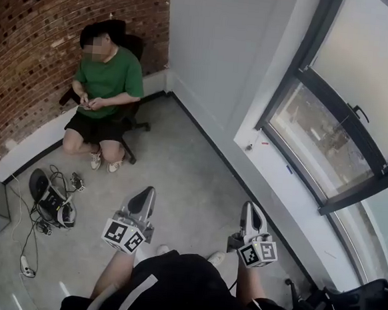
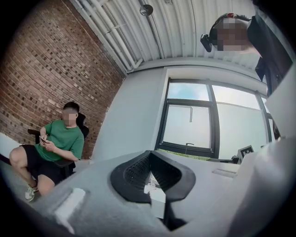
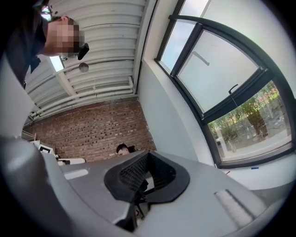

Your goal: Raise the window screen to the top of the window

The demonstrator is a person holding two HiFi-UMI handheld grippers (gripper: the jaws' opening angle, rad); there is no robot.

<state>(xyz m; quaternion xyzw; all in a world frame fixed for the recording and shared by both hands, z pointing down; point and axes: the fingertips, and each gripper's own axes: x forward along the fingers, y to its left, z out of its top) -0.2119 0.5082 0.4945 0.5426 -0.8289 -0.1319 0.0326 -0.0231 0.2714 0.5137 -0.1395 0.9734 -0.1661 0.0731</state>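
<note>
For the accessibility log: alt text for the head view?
The left gripper and right gripper, both shut and empty, are held over a grey floor, apart from the window at right. A person in a green shirt sits by the brick wall, upper left.

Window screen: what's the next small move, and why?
Probably bring the right gripper up toward the handle on the screen's dark bar, opening it on the way. It and the left gripper are shut, empty, and short of the window; the bar sits only partway up.
</note>
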